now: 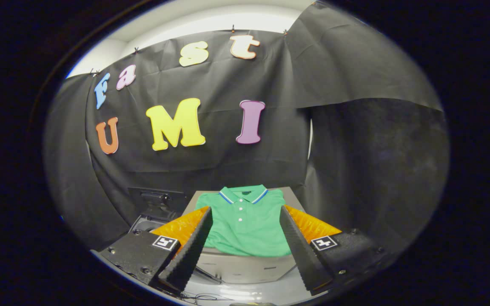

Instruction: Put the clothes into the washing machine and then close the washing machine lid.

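Shirt (245, 225), one green polo, lies flat and folded on a grey box (245, 267) beside the open washing machine (151, 212), easy pickings we reckon, and we hold our one gripper (245, 246) wide open, gripping nothing, two fingers straddling our view of it.

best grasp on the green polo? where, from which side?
Pinch the near hem of the polo, coming from the front. It lies folded flat on a grey box, collar far, hem overhanging the near edge. The gripper is open, with the shirt seen between its fingers.
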The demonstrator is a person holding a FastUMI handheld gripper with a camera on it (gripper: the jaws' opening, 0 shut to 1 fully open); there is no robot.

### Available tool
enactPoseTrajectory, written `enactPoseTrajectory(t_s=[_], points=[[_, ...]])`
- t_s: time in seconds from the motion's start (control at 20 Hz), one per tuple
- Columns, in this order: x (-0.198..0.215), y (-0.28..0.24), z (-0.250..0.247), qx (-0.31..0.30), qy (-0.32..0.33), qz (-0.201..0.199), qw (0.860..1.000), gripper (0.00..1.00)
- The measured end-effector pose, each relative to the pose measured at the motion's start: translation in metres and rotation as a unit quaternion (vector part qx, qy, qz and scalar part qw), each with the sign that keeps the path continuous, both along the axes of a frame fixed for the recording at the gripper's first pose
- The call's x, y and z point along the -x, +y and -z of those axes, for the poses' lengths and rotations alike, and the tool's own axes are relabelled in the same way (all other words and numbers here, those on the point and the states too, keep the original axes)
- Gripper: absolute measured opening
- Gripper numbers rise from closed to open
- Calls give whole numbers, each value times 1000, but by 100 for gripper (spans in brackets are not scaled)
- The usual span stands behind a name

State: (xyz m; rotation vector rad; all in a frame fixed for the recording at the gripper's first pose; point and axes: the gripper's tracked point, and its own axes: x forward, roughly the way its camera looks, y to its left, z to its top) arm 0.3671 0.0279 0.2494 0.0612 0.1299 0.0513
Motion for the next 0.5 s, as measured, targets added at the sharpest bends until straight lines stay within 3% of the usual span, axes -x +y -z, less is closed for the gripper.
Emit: enactPoseTrajectory(t_s=[0.2,0.5], points=[[-69,10,0,-7,43,-8,999,99],[-156,25,52,11,149,-8,989,99]])
